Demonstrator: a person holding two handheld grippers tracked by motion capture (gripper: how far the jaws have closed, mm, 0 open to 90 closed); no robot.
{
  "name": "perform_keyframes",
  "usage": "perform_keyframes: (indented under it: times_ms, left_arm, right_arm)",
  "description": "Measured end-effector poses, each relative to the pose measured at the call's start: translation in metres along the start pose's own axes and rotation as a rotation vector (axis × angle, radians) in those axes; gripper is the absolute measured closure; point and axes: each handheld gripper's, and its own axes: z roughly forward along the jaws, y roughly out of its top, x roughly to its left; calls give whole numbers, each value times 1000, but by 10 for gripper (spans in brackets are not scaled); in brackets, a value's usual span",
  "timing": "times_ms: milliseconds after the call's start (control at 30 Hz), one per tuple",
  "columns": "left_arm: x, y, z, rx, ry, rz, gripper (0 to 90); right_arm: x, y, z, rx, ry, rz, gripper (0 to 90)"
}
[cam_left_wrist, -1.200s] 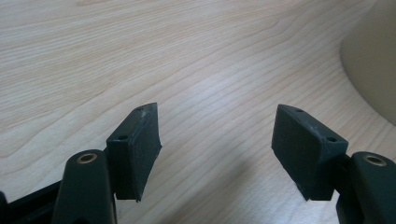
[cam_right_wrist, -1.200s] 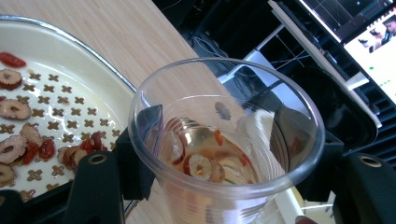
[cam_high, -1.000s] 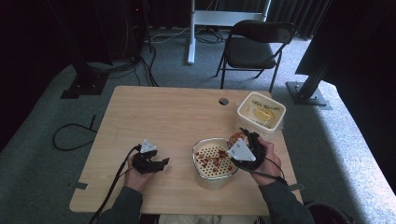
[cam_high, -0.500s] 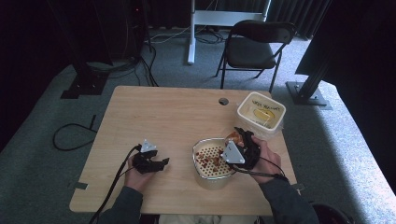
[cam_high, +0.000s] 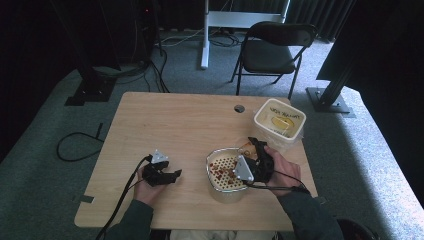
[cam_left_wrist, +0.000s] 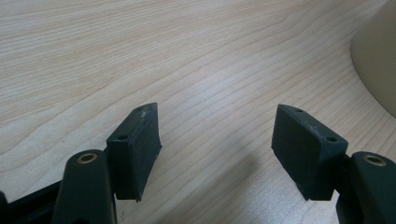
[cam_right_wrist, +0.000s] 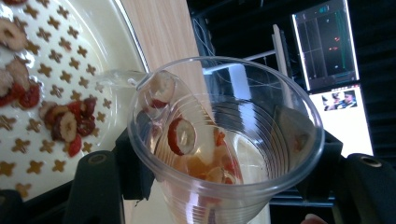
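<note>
Pouring from a clear plastic cup (cam_right_wrist: 219, 144) clamped between its jaws, the right gripper (cam_high: 256, 165) tips it over the perforated strainer basket (cam_high: 226, 172) at the near right of the table; a slow, steady tilt above the centre should keep liquid and fruit inside. Sliced red dates (cam_right_wrist: 65, 123) lie on the cross-shaped holes, more clinging inside the cup. The left gripper (cam_left_wrist: 217, 149) rests at the near left, its jaws apart and empty.
</note>
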Motion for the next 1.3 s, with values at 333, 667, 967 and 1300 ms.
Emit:
perform_keyframes:
  times_ms: [333, 667, 967, 1300]
  left_arm:
    - [0, 0, 1, 3, 0, 4, 331]
    - [-1, 0, 1, 11, 1, 11, 331]
    - [-1, 0, 2, 11, 2, 11, 331]
    - [-2, 0, 2, 13, 1, 13, 331]
  right_arm:
    - [6, 5, -1, 41, -48, -161, 350]
    - [7, 6, -4, 76, -103, -260, 350]
    - [7, 6, -4, 80, -120, -293, 350]
    - [8, 6, -4, 89, -133, -329, 349]
